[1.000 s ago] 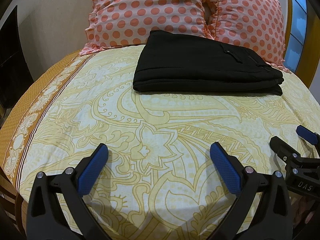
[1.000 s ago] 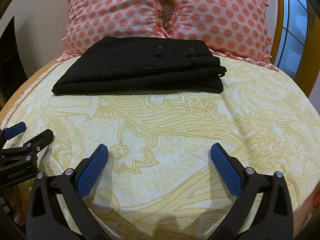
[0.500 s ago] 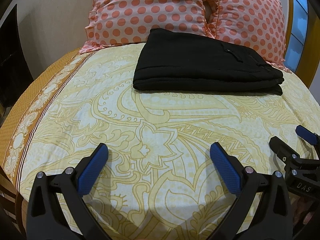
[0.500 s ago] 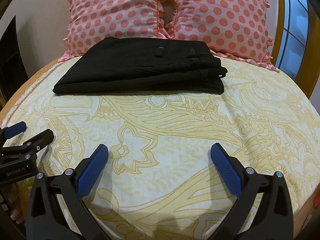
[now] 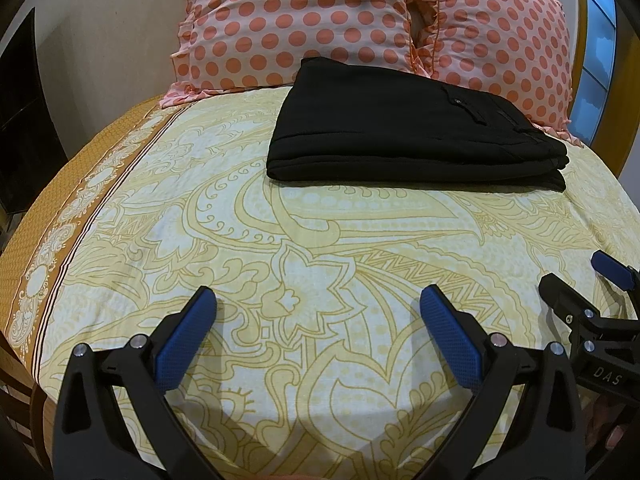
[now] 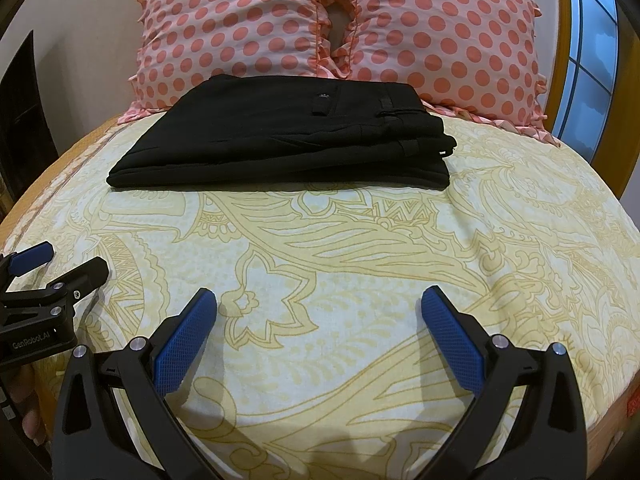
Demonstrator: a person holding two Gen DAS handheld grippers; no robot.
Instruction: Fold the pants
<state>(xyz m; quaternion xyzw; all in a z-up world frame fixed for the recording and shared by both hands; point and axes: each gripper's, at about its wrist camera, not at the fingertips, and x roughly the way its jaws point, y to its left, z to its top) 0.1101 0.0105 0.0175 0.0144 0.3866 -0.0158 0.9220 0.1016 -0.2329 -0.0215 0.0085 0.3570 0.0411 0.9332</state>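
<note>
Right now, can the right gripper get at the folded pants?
Probably yes. The right gripper is open, and only bare bedsheet lies between it and the pants; the left gripper sits off to the side.

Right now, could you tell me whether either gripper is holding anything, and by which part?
Nothing is held. The left gripper and right gripper are both open above the bedsheet, apart from the folded black pants.

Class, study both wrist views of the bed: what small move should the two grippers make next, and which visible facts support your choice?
Probably none beyond drawing back. The black pants already lie folded in a neat flat stack on the bedsheet, in front of the polka-dot pillows. The left gripper and right gripper are both open, empty, and well short of the pants, so the fold looks done.
</note>
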